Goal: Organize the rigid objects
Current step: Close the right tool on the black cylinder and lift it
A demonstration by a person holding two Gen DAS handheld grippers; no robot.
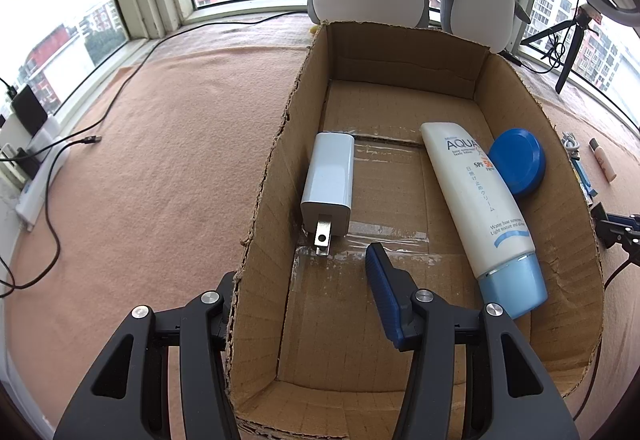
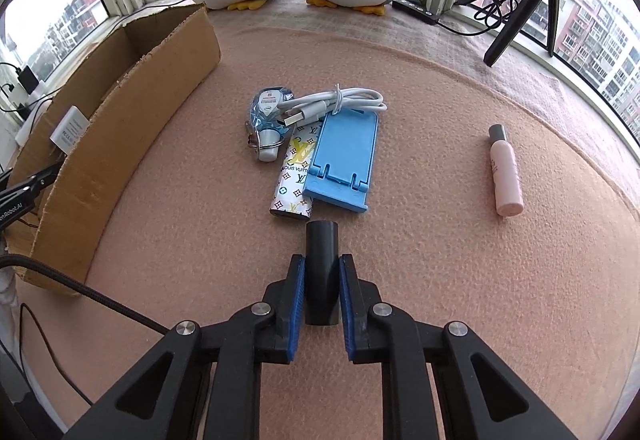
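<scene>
Left gripper (image 1: 304,280): jaws spread wide, straddling the left wall of the cardboard box (image 1: 264,200); one finger sits outside the wall, the blue-padded one inside. It holds nothing.

Box contents, left to right: white charger (image 1: 330,184) lying flat with prongs toward the near end, sunscreen tube (image 1: 476,200) lying diagonally with its cap near, blue lid (image 1: 518,162) propped against the right wall and touching the tube.

Right gripper (image 2: 322,276): jaws narrow, clamped on a black cylinder (image 2: 321,240) that sticks out forward past the pads, over the peach cloth (image 2: 440,280), to the right of the box and well apart from it.

Still out on the cloth, left to right: translucent blue keyring gadget (image 2: 268,120), white cable (image 2: 340,100), patterned lighter-shaped case (image 2: 294,180) partly under the blue phone stand (image 2: 344,160), and a pink bottle (image 2: 505,172) off by itself at right.

Risks (judgement): the pads grip a round, smooth body, so the cylinder could roll or slip out on the way to the box. The left finger could catch the torn wall and drag the box sideways.

Unclear: whether the cylinder rests on the cloth or is lifted. The left gripper's outer finger is hidden by the wall. Case markings only partly readable. The gadget's function cannot be told.
</scene>
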